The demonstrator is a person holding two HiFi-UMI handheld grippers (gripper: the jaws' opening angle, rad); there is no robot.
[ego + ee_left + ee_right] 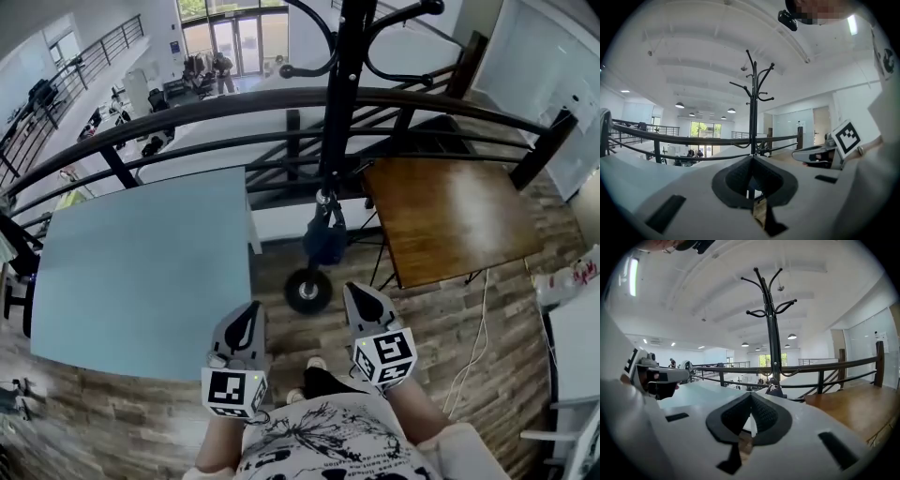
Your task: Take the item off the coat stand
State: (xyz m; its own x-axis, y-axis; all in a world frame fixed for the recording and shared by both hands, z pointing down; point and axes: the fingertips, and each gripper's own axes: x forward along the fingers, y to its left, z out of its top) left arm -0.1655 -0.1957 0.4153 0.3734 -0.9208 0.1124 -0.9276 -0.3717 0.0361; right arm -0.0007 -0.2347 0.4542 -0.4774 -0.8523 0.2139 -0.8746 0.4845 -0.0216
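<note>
Both your left tongs (246,323) and right tongs (364,302) are pinched together on nothing and parked by your chest, aimed at the stand, so I'd guess the reach hasn't begun. The dark blue bag (324,242) hangs low on the coat stand (339,84). It's between the light blue surface (141,272) and the wooden surface (450,216), with the railing (234,101) right behind. Nothing seems to block you.

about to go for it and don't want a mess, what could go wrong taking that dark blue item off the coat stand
Both the left gripper and right gripper are shut and short of the dark blue item; reaching in like that would likely just knock it swinging.
The coat stand rests on a small round base beside the railing, so a sideways tug might tip it.
</note>
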